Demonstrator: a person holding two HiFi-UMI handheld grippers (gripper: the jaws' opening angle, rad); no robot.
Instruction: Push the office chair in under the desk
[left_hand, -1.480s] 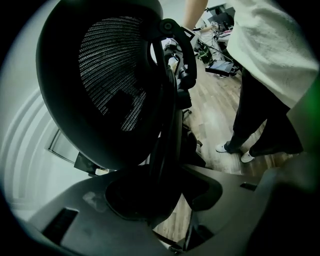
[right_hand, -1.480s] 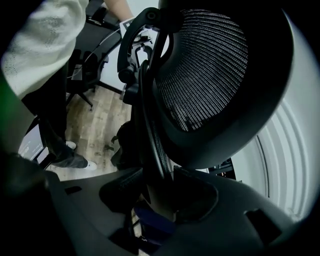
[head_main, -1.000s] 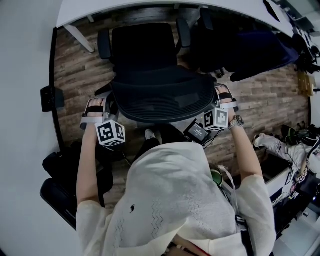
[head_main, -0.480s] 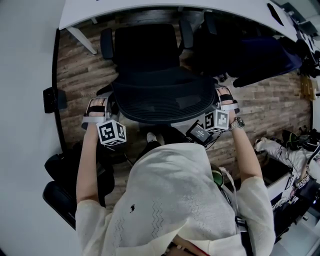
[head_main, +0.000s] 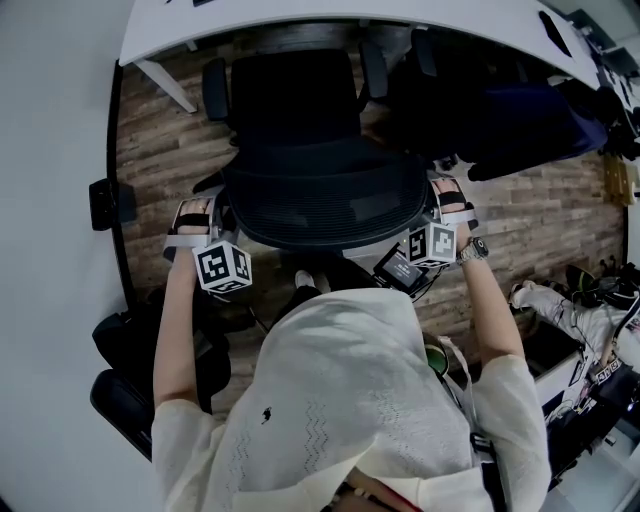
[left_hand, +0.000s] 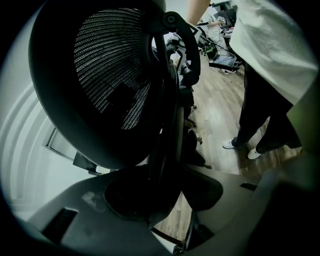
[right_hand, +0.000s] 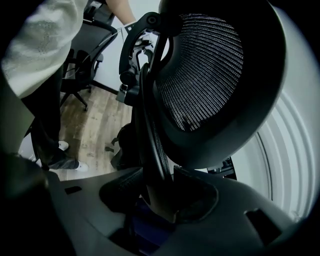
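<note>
Head view: the black mesh office chair stands in the upper middle of the frame on the wood-plank floor, its seat turned toward the white curved counter that runs along the top edge. The left gripper sits at the left rim of the curved backrest and the right gripper at the right rim, one on each side of the person's body.

In the left gripper view the backrest's dark frame runs straight down between the jaws, which are set fairly wide and clamped on it. The right gripper view shows the same on its side: the rim is pinched between the jaws.

The push looks partly done. The front of the seat and the armrests lie close to the counter's edge, perhaps just beneath it, while most of the seat and the whole backrest are out over open floor. What is left is to roll the chair further toward the top of the frame, keeping clear of the dark second chair at upper right.
</note>
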